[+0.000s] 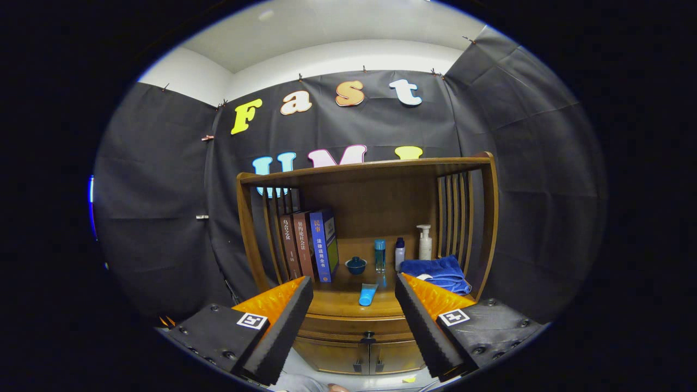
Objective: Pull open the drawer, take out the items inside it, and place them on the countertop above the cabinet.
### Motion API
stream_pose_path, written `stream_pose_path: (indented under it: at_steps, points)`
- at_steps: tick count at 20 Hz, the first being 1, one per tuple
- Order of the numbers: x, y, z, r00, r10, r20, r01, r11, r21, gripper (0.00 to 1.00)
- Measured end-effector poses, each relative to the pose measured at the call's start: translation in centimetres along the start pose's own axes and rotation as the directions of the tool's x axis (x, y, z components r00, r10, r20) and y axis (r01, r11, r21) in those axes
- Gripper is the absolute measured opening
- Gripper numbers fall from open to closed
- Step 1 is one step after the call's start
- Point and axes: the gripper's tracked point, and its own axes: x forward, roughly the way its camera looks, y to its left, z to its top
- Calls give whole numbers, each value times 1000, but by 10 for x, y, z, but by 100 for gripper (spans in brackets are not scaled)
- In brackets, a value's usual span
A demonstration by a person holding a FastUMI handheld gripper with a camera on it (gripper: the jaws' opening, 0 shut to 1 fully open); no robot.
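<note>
One gripper (354, 318) is on view, its two fingers spread wide with nothing between them but open air. It stands back from the cabinet (359, 348), facing it roughly square.

The drawer (356, 330) sits shut — its front flush with the cabinet face, directly under the tabletop (337, 302) and above two small doors (359, 359). Its dark knob (369, 338) lies beyond the fingers, in the gap between them, a little right of the midline and lower than the fingertips. That is the governing relation: the knob is straight ahead and slightly down, so a reach for it would run forward along the gripper's own line with little sideways correction. The drawer front runs left to right; a pull would come back toward the gripper.

On the tabletop a blue tube (367, 294) lies near the front edge, long axis running near to far and canted slightly. Farther back stand books (307, 245) at left, a small dark bowl (355, 265), a blue bottle (379, 255), a smaller bottle (399, 252) and a pump bottle (425, 243); a blue towel (435, 272) lies at right.

Judgement: contents of the drawer cannot be seen. The shut drawer with a tube lying loose above it fits either a drawer yet to be emptied or one emptied and closed again — the scene does not settle which.
</note>
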Motion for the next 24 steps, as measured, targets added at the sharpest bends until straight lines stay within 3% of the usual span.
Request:
stream_pose_path:
  at_steps: [24]
  points:
    - [7,5,-12,999,12,-38,-13,1000,-23,98]
